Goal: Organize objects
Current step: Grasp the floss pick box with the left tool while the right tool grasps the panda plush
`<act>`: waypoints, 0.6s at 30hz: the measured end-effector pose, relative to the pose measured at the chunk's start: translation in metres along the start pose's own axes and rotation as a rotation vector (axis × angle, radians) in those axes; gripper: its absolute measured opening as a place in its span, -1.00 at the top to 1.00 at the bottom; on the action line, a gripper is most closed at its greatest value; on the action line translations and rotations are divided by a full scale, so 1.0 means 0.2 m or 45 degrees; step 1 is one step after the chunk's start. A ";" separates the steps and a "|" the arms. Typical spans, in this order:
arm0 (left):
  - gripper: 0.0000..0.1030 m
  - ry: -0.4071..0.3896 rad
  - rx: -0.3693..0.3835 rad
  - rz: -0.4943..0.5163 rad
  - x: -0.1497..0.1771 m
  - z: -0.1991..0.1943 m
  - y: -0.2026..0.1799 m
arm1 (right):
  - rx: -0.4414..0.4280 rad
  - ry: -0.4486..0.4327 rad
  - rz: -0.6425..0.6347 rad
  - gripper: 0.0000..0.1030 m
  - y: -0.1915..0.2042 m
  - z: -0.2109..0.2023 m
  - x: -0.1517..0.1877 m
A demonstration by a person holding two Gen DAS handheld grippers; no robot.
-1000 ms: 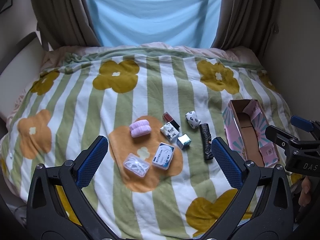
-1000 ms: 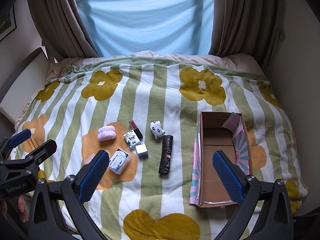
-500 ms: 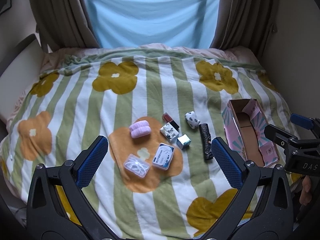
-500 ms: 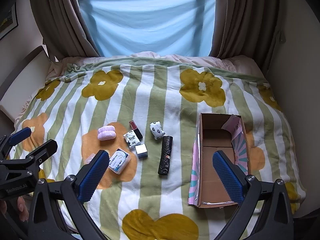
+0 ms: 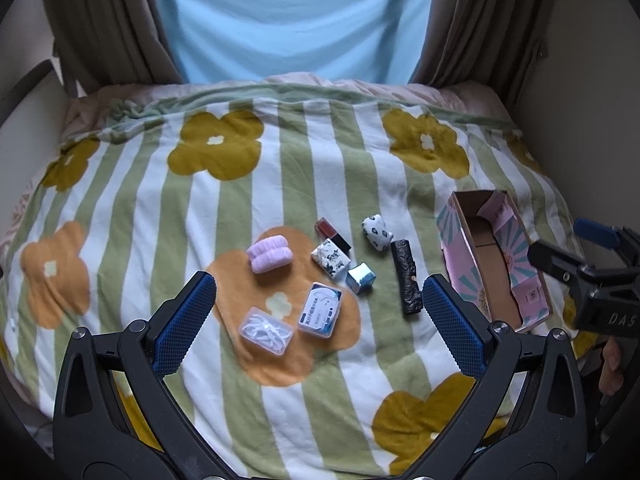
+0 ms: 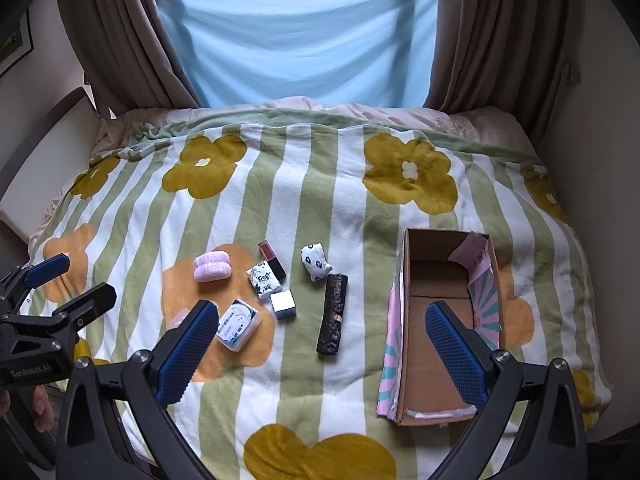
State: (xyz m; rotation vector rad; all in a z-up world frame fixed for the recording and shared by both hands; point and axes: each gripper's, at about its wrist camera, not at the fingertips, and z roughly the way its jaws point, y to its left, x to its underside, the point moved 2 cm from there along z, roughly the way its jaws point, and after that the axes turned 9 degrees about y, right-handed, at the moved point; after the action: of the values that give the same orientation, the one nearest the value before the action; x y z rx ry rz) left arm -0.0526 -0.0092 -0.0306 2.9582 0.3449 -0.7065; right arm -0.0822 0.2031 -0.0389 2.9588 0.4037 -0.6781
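Several small items lie on the flowered blanket: a pink fuzzy roll (image 5: 269,259) (image 6: 212,266), a red and black lipstick (image 5: 332,233) (image 6: 272,259), a patterned white packet (image 5: 330,258) (image 6: 264,278), a silver cube (image 5: 360,278) (image 6: 283,305), a spotted white pouch (image 5: 377,232) (image 6: 315,262), a long black wrapped bar (image 5: 406,282) (image 6: 333,314), a blue-labelled case (image 5: 320,310) (image 6: 237,324) and a clear plastic case (image 5: 266,330). An open cardboard box (image 5: 496,264) (image 6: 440,320) lies at the right. My left gripper (image 5: 316,328) and right gripper (image 6: 320,350) are open, empty, above the near edge.
The blanket (image 6: 332,192) covers a bed bounded by a wall on the right (image 6: 592,120) and a headboard-like panel on the left (image 6: 44,148). Brown curtains and a blue sheet (image 6: 296,40) hang behind. Each gripper shows in the other's view at the side.
Both views have shifted slightly, with the items and box a little higher and nearer. Nothing on the blanket has moved. Both grippers stay open.
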 end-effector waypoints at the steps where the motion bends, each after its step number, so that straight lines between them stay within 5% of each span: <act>1: -0.99 0.006 0.002 0.003 0.01 0.02 0.00 | 0.003 0.000 -0.013 -0.99 0.00 0.02 -0.02; 18: -0.99 0.293 0.047 0.067 0.02 0.79 0.04 | -0.042 0.126 -0.164 -0.99 -0.01 0.72 -0.23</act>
State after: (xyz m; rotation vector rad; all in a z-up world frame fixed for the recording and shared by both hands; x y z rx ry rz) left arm -0.1152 -0.0373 -0.1732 3.0766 0.2701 -0.3701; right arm -0.1821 0.1758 -0.1483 2.9632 0.6114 -0.5323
